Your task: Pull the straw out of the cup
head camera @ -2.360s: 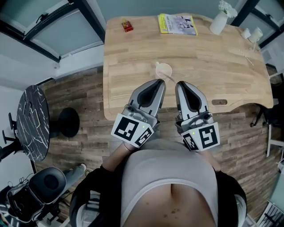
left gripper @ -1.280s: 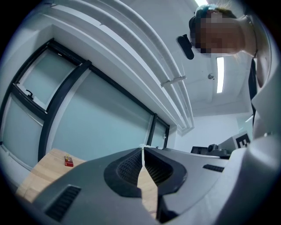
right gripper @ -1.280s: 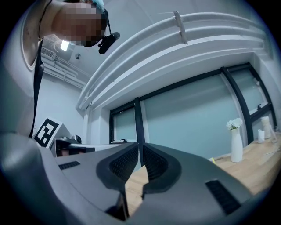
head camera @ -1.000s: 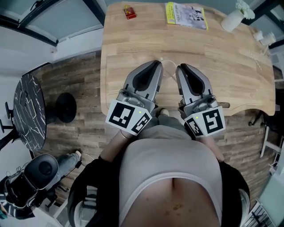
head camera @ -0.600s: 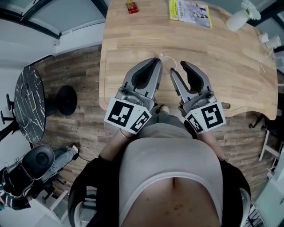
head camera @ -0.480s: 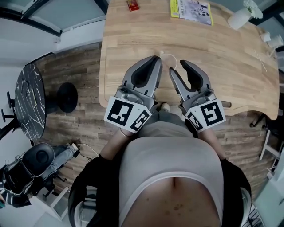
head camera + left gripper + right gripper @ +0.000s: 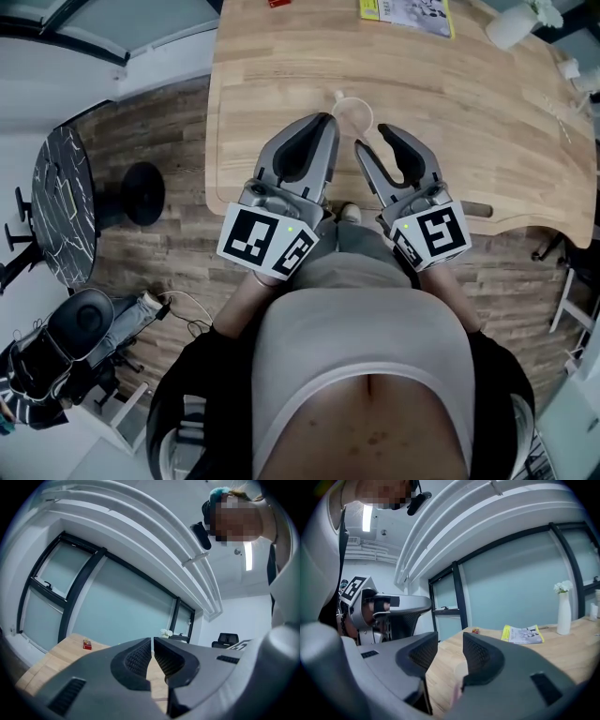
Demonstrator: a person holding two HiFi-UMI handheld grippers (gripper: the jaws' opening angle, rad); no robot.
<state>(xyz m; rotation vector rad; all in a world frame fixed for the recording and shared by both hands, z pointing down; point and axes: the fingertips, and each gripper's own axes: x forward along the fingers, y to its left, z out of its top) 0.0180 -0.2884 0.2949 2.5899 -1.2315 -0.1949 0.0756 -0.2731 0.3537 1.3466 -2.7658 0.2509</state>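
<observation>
A pale cup (image 7: 354, 114) stands on the wooden table (image 7: 272, 66), just ahead of both grippers. My left gripper (image 7: 325, 120) is shut with nothing between its jaws (image 7: 153, 641), its tip by the cup's left side. My right gripper (image 7: 373, 141) has its jaws opening, wide apart, close to the cup's near right side. In the right gripper view the cup (image 7: 460, 671) shows low between the jaws of that gripper (image 7: 450, 641), with no pad touching it. I cannot make out the straw clearly; a faint pinkish streak lies under the right jaw.
A yellow booklet (image 7: 405, 9) and a white vase (image 7: 514, 23) sit at the table's far side, a small red box (image 7: 87, 644) at its far left. A dark round side table (image 7: 56, 220) and a black stool (image 7: 142, 192) stand left of the table.
The right gripper's jaws went from shut to wide apart. Both grippers now sit a little lower in the head view, and the cup shows in full ahead of their tips.
</observation>
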